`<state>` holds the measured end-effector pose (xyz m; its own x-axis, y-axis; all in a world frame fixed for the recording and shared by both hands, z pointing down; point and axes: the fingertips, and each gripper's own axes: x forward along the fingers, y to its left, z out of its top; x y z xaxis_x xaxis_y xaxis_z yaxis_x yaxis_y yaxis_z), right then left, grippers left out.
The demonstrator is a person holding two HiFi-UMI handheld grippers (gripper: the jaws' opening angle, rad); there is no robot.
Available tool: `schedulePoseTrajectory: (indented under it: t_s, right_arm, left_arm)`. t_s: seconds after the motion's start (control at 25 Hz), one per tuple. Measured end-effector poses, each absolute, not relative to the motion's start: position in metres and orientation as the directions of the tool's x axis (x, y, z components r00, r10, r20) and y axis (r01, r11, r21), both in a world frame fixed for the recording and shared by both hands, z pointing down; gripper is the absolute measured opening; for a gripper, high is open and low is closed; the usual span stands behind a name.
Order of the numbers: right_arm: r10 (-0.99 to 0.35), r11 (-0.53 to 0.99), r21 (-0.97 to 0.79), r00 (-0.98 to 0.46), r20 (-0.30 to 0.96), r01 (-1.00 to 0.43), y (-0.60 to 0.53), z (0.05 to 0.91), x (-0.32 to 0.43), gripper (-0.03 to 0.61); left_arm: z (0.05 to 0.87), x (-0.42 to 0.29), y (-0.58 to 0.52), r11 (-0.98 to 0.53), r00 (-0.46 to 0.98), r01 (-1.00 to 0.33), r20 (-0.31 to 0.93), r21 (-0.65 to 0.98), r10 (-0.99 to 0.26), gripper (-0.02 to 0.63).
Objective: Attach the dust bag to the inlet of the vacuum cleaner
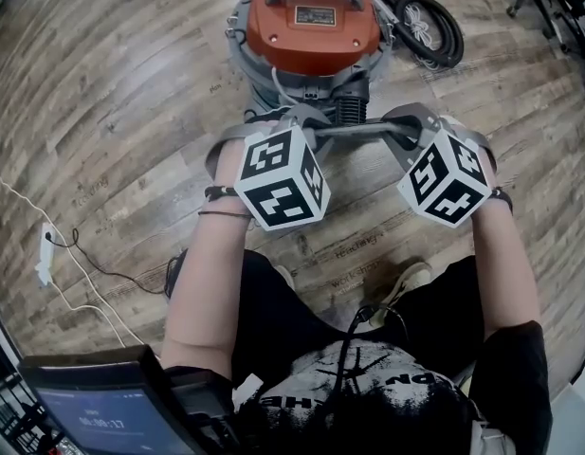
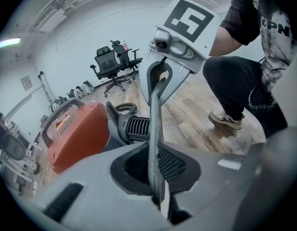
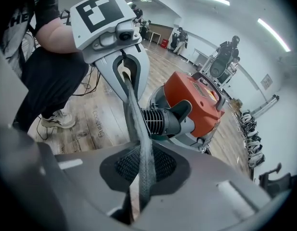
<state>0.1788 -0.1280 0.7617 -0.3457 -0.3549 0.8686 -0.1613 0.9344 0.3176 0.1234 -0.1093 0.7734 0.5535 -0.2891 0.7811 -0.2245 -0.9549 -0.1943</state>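
Note:
The vacuum cleaner [image 1: 316, 22] with its orange top stands on the wood floor ahead of me. Its black ribbed inlet [image 1: 352, 112] points toward me. The grey dust bag [image 1: 354, 131] is stretched as a flat strip between both grippers, just in front of the inlet. My left gripper [image 1: 306, 121] is shut on its left end and my right gripper [image 1: 406, 121] on its right end. In the left gripper view the dust bag [image 2: 154, 129] runs from my left gripper [image 2: 160, 201] up past the inlet [image 2: 134, 128]. The right gripper view mirrors this: dust bag [image 3: 136, 129], right gripper [image 3: 136, 201], inlet [image 3: 160, 121].
A coiled black hose [image 1: 427, 22] lies right of the vacuum. A white cable and power strip [image 1: 44, 254] run along the floor at left. A screen [image 1: 102, 406] sits at the bottom left. My shoes [image 1: 406, 278] are below the grippers. Office chairs [image 2: 114, 64] stand far off.

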Motion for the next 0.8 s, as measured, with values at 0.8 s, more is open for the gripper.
schedulePoseTrajectory:
  t_s: [0.8]
  right_arm:
    - [-0.365,0.929,0.315,-0.354,0.861,-0.193,-0.13,0.768,0.179,0.02]
  left_arm:
    - [0.764,0.121,-0.123,-0.941,0.613,-0.302,0.725,-0.152,-0.314,0.023]
